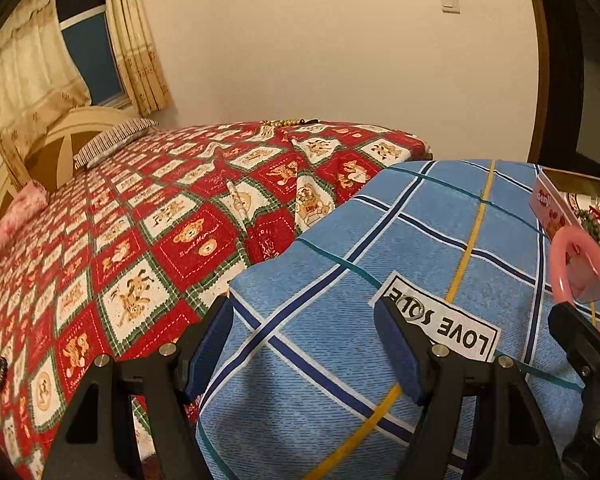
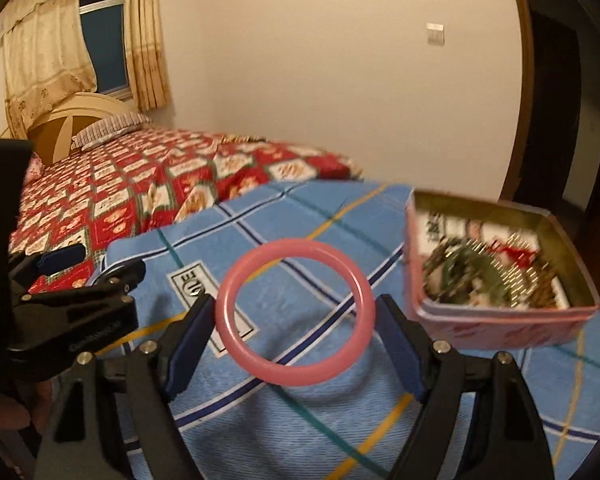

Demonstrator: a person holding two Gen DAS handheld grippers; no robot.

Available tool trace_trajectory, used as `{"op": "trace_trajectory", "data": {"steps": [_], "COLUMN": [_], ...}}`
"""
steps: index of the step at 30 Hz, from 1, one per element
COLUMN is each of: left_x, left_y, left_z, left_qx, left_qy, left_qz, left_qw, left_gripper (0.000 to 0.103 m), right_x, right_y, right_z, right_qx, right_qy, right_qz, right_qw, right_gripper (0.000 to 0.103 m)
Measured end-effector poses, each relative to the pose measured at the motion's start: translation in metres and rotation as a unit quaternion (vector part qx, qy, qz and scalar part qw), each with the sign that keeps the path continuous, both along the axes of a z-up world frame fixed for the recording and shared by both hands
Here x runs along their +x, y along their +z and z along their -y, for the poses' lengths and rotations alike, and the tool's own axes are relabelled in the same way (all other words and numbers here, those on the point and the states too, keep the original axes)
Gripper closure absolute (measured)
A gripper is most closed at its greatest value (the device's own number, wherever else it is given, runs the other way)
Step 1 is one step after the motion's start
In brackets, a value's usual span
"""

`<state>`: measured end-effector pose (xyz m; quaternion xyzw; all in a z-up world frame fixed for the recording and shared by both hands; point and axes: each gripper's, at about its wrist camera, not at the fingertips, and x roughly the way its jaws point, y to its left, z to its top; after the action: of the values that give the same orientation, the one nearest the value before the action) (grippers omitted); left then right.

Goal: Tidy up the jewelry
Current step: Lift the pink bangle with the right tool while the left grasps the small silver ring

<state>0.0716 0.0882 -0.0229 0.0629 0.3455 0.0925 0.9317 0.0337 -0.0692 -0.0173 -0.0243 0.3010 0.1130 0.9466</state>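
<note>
My right gripper (image 2: 296, 320) is shut on a pink bangle (image 2: 236, 344), held by its sides above the blue plaid cloth (image 2: 260, 420). The bangle also shows in the left wrist view (image 1: 558, 276). An open pink tin (image 2: 500, 320) with beaded jewelry (image 2: 480, 272) inside sits just right of the bangle; it shows at the right edge in the left wrist view (image 1: 548, 200). My left gripper (image 1: 304, 336) is open and empty over the blue cloth (image 1: 340, 400), left of the right gripper (image 1: 588, 344). A bead string (image 1: 284, 123) lies at the bed's far edge.
A red bear-print bedspread (image 1: 140, 220) covers the bed to the left, with a striped pillow (image 1: 112, 140) and a pink pillow (image 1: 16, 212) near the headboard. A small dark item (image 1: 0, 372) lies on the bedspread at the left. Curtained window behind.
</note>
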Motion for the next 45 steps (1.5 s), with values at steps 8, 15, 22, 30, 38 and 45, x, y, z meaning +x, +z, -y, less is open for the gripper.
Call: {"op": "trace_trajectory", "data": {"steps": [8,15,22,30,38,45], "left_x": [-0.001,-0.004,0.006,0.034,0.047,0.046], "left_y": [-0.001,0.000,-0.004,-0.016,-0.026,-0.025], "left_z": [0.009,0.002,0.006,0.042,0.032,0.029], "left_qx": [0.023,-0.033,-0.065,-0.046,-0.093,-0.106], "left_qy": [-0.008,-0.066,-0.109,-0.157,-0.148,-0.161], "left_qz": [-0.001,-0.013,-0.039,-0.080,-0.115,-0.113], "left_qw": [0.9997,0.9972,0.9912,0.9833,0.9779,0.9747], "left_gripper": [0.030,0.030,0.030,0.058,0.070,0.082], "right_x": [0.002,0.003,0.007,0.009,0.012,0.012], "right_y": [0.003,0.002,0.000,0.000,0.000,0.001], "right_z": [0.010,0.022,0.035,0.041,0.046,0.047], "right_qx": [0.007,0.016,0.028,0.040,0.047,0.050], "right_qy": [-0.018,-0.035,-0.052,-0.055,-0.059,-0.061], "right_qz": [0.010,0.008,-0.003,-0.005,-0.011,-0.010], "right_qw": [1.000,0.999,0.998,0.998,0.997,0.997], "right_gripper": [0.020,0.020,0.020,0.020,0.020,0.020]}}
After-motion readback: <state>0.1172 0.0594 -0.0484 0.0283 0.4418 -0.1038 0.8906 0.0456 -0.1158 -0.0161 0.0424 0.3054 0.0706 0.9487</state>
